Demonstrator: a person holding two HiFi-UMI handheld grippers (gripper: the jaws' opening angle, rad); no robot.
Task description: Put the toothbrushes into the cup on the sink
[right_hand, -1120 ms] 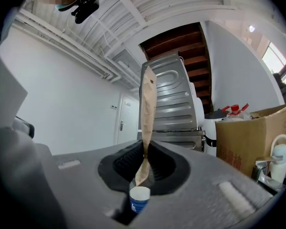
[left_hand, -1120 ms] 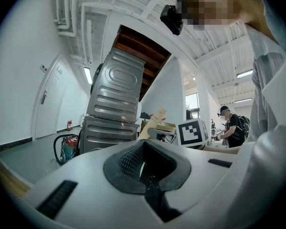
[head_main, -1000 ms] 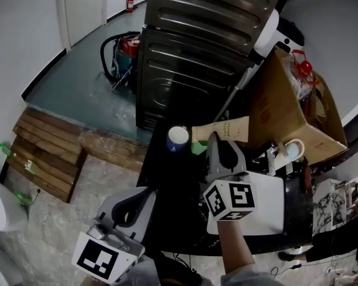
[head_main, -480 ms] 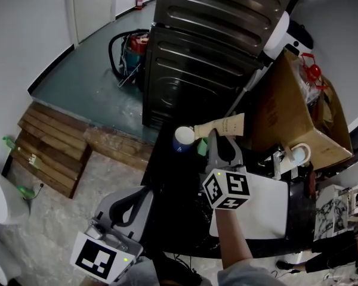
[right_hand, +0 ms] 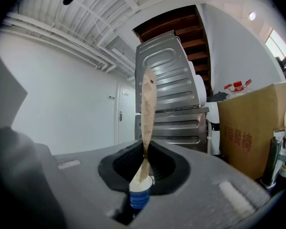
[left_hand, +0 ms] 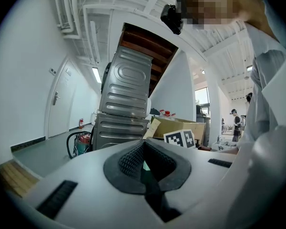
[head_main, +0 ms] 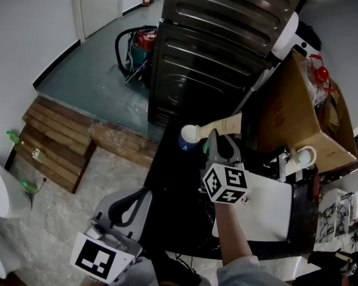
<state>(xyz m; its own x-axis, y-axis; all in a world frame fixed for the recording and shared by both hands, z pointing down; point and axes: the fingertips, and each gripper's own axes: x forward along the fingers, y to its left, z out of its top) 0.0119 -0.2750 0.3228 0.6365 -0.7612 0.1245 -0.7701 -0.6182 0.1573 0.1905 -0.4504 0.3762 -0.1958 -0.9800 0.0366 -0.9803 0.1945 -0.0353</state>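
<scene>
A toothbrush in a tan paper sleeve [head_main: 224, 126] is clamped in my right gripper [head_main: 215, 137], over the black counter. In the right gripper view the sleeve [right_hand: 147, 104] rises from between the jaws, and its lower end reaches the white rim of the blue cup [right_hand: 138, 195]. In the head view the cup [head_main: 189, 137] stands just left of the gripper, and the sleeve's end touches its mouth. My left gripper [head_main: 142, 195] hangs low at the counter's left edge. Its jaws [left_hand: 142, 165] are shut with nothing in them.
The white sink basin [head_main: 264, 214] lies right of the gripper, with a faucet [head_main: 284, 159] and a white mug [head_main: 304, 157] behind it. A cardboard box [head_main: 292, 109] and stacked metal machines [head_main: 215, 52] stand at the back. A vacuum cleaner [head_main: 137, 46] and a wooden pallet [head_main: 53, 148] are on the floor to the left.
My right gripper has carried the wrapped toothbrush a little closer to the cup. The view has shifted slightly. The left gripper stays where it was.
</scene>
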